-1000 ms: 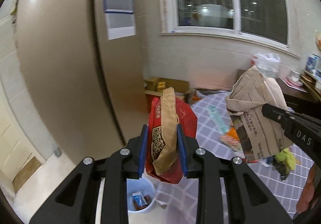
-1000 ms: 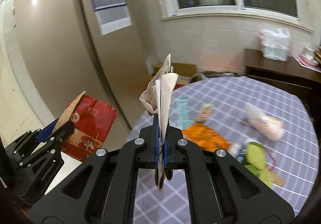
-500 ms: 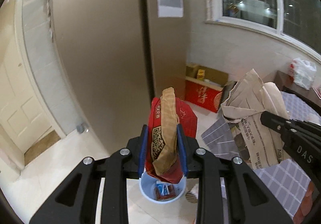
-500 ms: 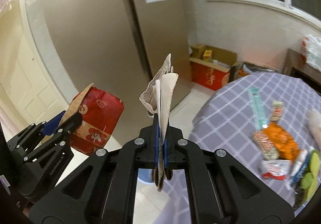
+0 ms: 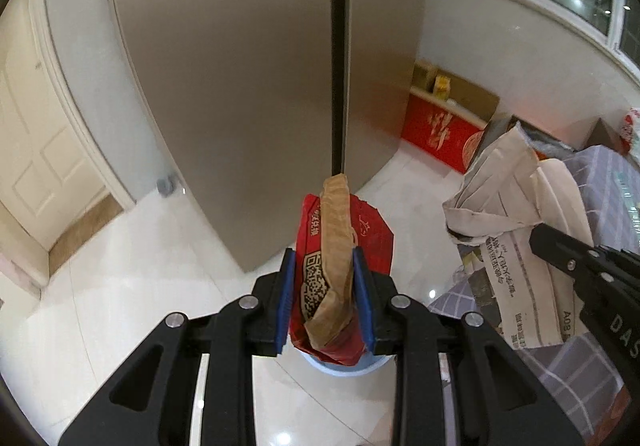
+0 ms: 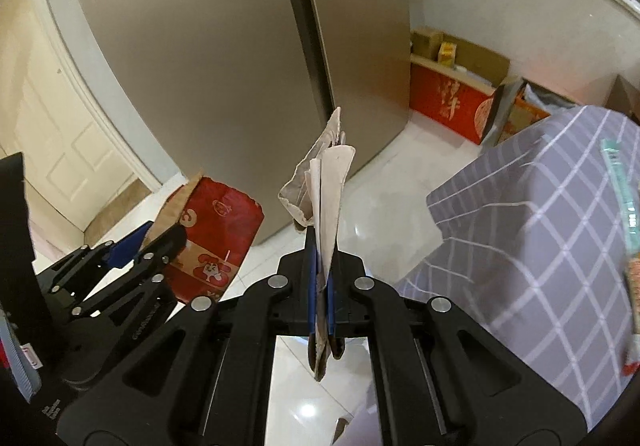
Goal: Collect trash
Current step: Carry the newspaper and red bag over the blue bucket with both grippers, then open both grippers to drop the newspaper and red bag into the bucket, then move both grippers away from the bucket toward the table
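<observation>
Blue bin [image 5: 344, 365] (left view only), checked tablecloth [image 6: 552, 246]

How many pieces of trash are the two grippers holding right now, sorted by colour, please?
Red: 1, the red paper bag clamped in the left gripper.
Off-white: 1, the folded newspaper pinched in the right gripper.
Total: 2 pieces held, one in each gripper.

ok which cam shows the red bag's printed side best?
Right wrist: it sees the red bag broadside in the left gripper, cartoon print visible. Left wrist sees it edge-on between blue pads, showing mainly its QR code and brown fold.
</observation>
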Demonstrator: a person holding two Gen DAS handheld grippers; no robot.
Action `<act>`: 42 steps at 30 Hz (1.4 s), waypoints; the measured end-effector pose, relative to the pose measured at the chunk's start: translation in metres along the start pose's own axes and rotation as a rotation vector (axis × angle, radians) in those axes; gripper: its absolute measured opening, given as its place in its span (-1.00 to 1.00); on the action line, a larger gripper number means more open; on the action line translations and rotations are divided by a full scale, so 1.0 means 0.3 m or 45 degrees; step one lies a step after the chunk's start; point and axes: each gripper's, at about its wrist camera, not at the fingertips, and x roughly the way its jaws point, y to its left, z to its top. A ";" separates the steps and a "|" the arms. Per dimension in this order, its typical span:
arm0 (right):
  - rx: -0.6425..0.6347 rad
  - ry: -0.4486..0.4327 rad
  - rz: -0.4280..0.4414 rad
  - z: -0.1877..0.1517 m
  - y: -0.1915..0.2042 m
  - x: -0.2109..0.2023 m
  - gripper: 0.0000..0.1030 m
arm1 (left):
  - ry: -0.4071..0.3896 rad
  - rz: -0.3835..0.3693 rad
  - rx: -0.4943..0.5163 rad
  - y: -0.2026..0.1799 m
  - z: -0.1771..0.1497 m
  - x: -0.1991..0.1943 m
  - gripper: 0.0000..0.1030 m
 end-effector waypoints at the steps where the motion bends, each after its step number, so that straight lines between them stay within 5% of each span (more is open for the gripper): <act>1: 0.001 0.014 -0.005 -0.003 0.009 0.022 -0.92 | 0.020 -0.001 -0.007 0.011 -0.002 0.029 -0.48; 11: 0.034 0.179 -0.064 -0.059 0.029 0.278 -0.93 | 0.185 -0.050 -0.025 0.038 -0.033 0.271 -0.39; 13: 0.043 0.203 -0.081 -0.069 0.025 0.316 -0.92 | 0.204 -0.045 -0.012 0.038 -0.035 0.303 -0.14; 14: 0.051 0.207 -0.084 -0.074 0.021 0.325 -0.92 | 0.203 -0.026 -0.014 0.039 -0.035 0.316 0.29; 15: 0.059 0.216 -0.089 -0.074 0.013 0.344 -0.92 | 0.186 -0.014 -0.019 0.043 -0.037 0.323 0.40; 25: -0.008 0.280 -0.064 -0.067 0.035 0.433 -0.90 | 0.197 0.011 -0.062 0.132 -0.061 0.344 0.40; 27: -0.014 0.286 -0.106 -0.063 0.043 0.448 -0.73 | 0.193 0.021 -0.060 0.144 -0.066 0.334 0.40; 29: -0.024 0.268 -0.149 -0.061 0.049 0.444 0.24 | 0.185 0.036 -0.055 0.155 -0.072 0.321 0.40; 42: -0.066 0.214 -0.163 -0.069 0.059 0.390 0.28 | 0.150 0.055 -0.047 0.160 -0.087 0.248 0.40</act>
